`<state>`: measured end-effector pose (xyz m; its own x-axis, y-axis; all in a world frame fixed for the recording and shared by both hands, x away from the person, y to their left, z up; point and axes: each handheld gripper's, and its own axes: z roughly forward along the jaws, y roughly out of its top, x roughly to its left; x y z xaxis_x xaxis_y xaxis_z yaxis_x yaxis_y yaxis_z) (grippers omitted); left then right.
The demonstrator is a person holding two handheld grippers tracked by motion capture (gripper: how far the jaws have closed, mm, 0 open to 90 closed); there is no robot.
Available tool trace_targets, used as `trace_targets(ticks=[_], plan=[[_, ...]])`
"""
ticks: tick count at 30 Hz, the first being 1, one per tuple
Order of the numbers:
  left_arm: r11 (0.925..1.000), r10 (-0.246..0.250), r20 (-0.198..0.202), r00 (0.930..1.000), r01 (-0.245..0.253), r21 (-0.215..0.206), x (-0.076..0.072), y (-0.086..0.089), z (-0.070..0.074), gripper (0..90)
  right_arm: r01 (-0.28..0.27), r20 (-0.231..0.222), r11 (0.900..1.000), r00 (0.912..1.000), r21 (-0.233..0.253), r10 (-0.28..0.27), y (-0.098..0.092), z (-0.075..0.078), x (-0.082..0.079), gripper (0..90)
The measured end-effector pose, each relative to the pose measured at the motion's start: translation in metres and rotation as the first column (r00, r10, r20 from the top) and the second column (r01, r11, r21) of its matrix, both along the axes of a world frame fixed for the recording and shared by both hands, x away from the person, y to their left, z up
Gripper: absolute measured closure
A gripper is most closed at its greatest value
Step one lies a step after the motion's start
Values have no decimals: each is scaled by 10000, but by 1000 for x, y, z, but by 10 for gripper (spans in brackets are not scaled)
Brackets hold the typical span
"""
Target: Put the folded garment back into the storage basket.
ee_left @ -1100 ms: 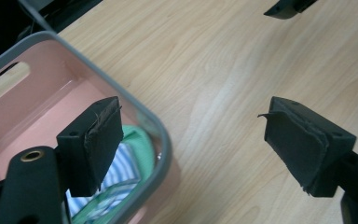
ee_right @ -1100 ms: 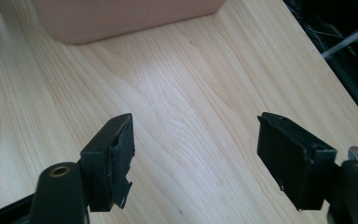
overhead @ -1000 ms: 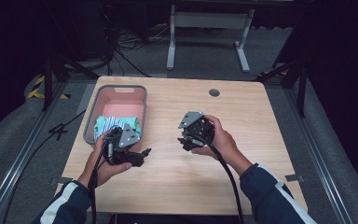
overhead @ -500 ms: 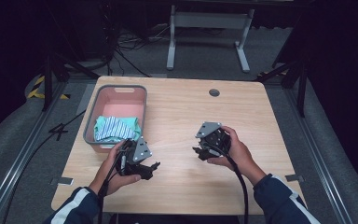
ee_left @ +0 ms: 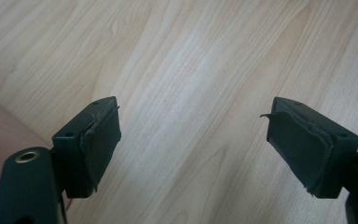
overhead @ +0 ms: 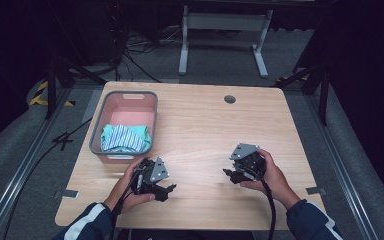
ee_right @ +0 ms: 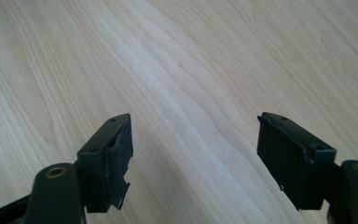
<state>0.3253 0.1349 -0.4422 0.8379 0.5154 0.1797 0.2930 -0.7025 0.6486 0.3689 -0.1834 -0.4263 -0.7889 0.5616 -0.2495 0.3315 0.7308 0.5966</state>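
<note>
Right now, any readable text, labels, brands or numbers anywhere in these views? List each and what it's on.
None readable.
Pink basket: no label or print visible.
Striped cloth: pattern only, no lettering.
Left gripper and right gripper: no markings on the fingers.
Table: bare wood grain.

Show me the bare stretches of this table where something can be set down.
Largest free patch: the table between the pink basket and the right edge, back to the small round hole. Another lies between the left gripper and right gripper. It is crowded at the front left, where the basket holding striped cloth sits close to the left hand.
</note>
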Motion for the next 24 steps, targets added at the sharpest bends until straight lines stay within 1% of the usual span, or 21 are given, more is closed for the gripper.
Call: trace_targets(ticks=[1,3,4,6,7,8,9,10,11,12,13,14,15,16,17,18,19,20,21,22,24], plan=[[10000,-89,-37,10000,89,9,0,0,-2,174,48,37,10000,10000,-30,-48,-3,-2,-1,277],[10000,-67,-148,9999,68,53,0,-2,-7,173,112,-82,9999,9999,86,-111,-12,-8,-4,275],[9997,-222,-176,9996,223,85,0,-2,-9,172,127,-30,9999,9999,91,-127,-16,-10,-6,275],[9994,-294,-237,9993,298,153,0,-2,-13,171,194,-185,9994,9997,294,-189,-26,-16,-9,270],[9995,-305,-315,9990,308,81,0,-2,-15,170,236,-197,9992,9995,313,-230,-30,-18,-10,269],[9994,-325,-426,9986,330,114,0,-2,-17,170,245,-211,9989,9995,403,-237,-34,-20,-11,269],[9994,-294,-461,9985,303,179,0,-2,-20,170,333,-274,9982,9991,495,-319,-39,-22,-13,269],[9994,-294,-461,9985,303,179,0,-2,-20,170,376,-384,9974,9986,614,-353,-44,-25,-14,265],[9992,-310,-514,9982,323,243,-1,-2,-21,170,376,-384,9974,9986,614,-353,-44,-25,-14,265],[9992,-340,-645,9973,352,171,-1,-2,-25,170,486,-423,9963,9981,704,-457,-53,-30,-17,266],[9992,-340,-645,9973,352,171,-1,-2,-25,170,486,-423,9963,9981,704,-457,-53,-30,-17,266],[9992,-364,-661,9972,372,119,0,-1,-26,170,593,-557,9948,9969,834,-548,-59,-34,-20,278],[9992,-384,-777,9962,394,118,0,0,-27,170,593,-557,9948,9969,834,-548,-59,-34,-20,278],[9989,-459,-921,9947,462,7,0,1,-29,170,672,-678,9936,9958,908,-612,-63,-36,-21,277],[9990,-425,-944,9946,413,-140,1,4,-30,161,785,-695,9916,9950,1029,-716,-71,-40,-24,279],[9988,-449,-1065,9933,426,-238,2,5,-31,162,901,-762,9897,9937,1109,-819,-75,-42,-25,277],[9988,-449,-1065,9933,426,-238,2,5,-31,161,970,-850,9884,9925,1169,-873,-79,-44,-26,271],[9983,-420,-1102,9930,372,-450,2,6,-33,161,970,-850,9884,9925,1169,-873,-79,-44,-26,271],[9976,-380,-1196,9921,308,-612,2,8,-34,160,1054,-900,9853,9915,1343,-938,-83,-46,-27,270],[9965,-426,-1273,9910,330,-769,3,10,-35,160,1212,-1051,9792,9889,1626,-1049,-92,-48,-30,264],[9954,-338,-1376,9899,210,-932,3,11,-37,158,1443,-1106,9720,9859,1853,-1253,-99,-50,-33,256]])
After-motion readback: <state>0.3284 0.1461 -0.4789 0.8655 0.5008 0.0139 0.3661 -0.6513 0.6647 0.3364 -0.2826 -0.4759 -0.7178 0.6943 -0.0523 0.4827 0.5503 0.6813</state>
